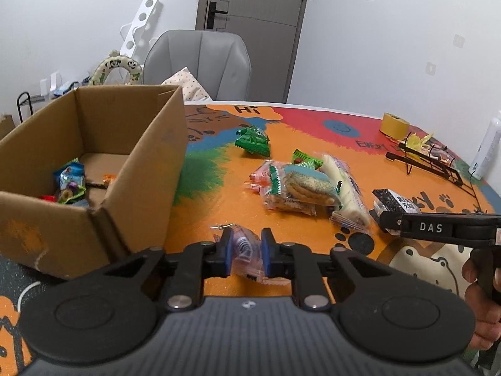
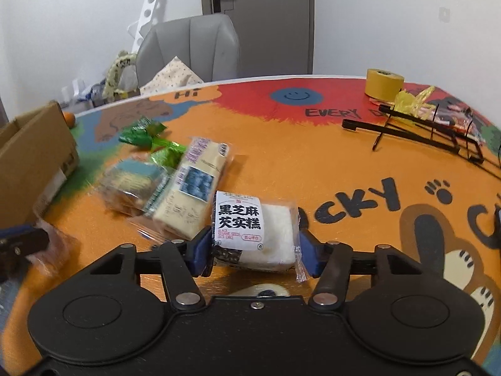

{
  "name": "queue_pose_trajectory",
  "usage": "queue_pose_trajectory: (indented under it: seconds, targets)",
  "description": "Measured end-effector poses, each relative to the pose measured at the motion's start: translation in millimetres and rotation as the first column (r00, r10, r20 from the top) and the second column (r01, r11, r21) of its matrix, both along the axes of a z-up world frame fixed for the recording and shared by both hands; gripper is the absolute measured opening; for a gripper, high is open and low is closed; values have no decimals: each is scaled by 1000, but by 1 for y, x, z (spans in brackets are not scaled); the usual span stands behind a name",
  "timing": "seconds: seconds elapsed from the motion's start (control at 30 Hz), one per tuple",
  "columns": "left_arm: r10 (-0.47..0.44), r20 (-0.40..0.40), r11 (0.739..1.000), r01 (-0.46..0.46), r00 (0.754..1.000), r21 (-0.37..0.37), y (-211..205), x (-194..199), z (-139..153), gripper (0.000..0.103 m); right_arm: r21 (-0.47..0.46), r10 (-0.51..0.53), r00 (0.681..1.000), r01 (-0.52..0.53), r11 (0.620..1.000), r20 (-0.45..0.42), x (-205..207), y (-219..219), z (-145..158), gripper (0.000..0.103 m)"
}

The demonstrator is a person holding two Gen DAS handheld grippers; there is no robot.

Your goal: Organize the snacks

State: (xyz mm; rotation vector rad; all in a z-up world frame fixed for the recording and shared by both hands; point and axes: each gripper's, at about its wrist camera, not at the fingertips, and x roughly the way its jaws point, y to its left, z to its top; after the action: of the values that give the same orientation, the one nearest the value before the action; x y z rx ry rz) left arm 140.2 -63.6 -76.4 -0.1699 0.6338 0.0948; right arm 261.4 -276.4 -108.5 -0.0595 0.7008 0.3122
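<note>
My room is evenly bright, with soft shadows under the packets. Glare sheens the bench (image 2: 313,169) mid-frame. Fisheye bends the door (image 1: 253,15) and darkens the corners. Lower left of the right wrist view smears with blur.

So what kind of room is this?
Probably a room in a home: a grey padded chair at a colourful cartoon-print table, a grey door behind, and a brown cardboard box holding snacks.
</note>
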Motion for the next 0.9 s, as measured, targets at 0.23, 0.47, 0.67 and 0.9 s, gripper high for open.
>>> queue_pose_trajectory:
  seconds: [0.23,0.47,0.67,0.9]
  targets:
    - [-7,1,1000,7,1000,-28,10,-13,-3,0,8,12,1000,-12,1000,22,-15,6,7,53]
    - [6,45,999,-4,999,-45,19,-22,7,8,23,7,1000,-8,1000,29,-31,6,12,53]
    - [-14,34,999,15,999,-42,10,-17,-1,50,19,-6,1000,6,1000,29,-35,-1,12,53]
    - [-20,20,1000,20,1000,-7,-6,-3,-14,60,40,-19,1000,19,999,11,-33,-12,6,53]
